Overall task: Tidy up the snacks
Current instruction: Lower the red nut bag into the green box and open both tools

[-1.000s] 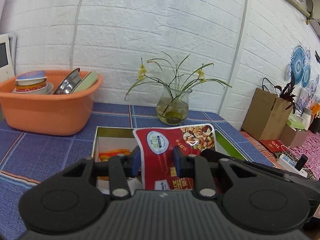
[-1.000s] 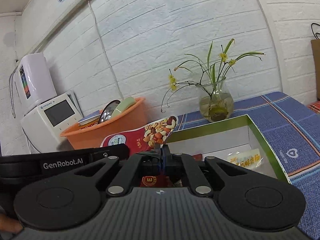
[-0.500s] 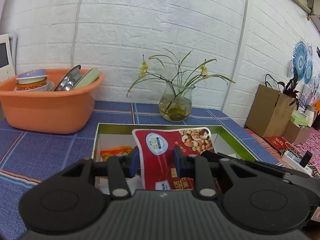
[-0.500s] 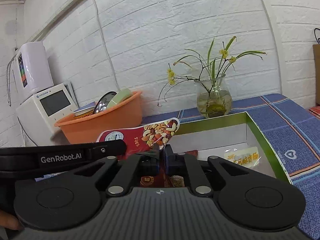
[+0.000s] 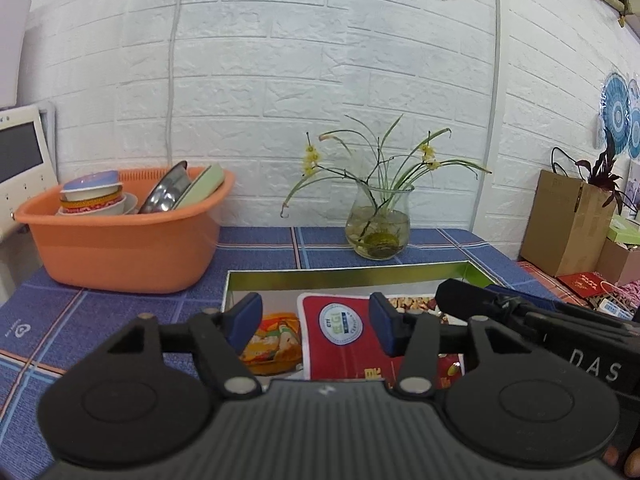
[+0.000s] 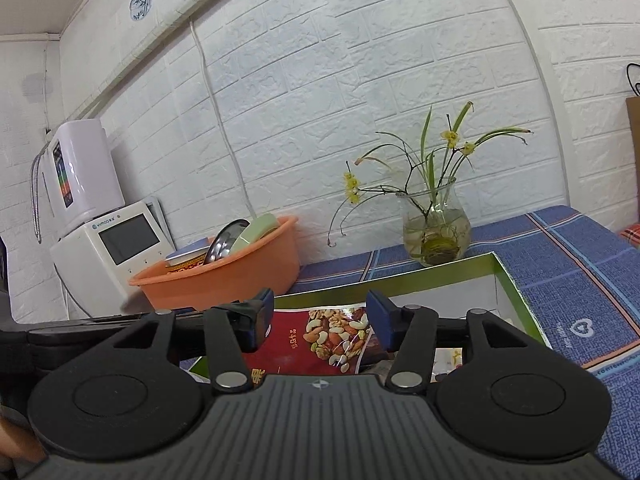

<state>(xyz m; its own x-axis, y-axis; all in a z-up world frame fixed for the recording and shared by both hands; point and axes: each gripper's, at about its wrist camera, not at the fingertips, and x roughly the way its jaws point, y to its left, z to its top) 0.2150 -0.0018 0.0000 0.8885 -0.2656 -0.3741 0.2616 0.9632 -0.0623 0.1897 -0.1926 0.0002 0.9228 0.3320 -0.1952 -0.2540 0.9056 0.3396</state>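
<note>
Blue-checked table (image 5: 120, 320): nut bag (image 5: 344, 340) lies in green box (image 5: 344, 274); left gripper (image 5: 316, 322) and right gripper (image 6: 318, 316), just opening, stand apart, released.

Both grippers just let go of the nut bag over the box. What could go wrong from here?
1. The red nut bag lies over the orange snack packet in the green-rimmed box; it may sit crooked or crush it.
2. Both grippers, left gripper and right gripper, jaws just opened, still straddle the bag; withdrawing could drag it out.
</note>
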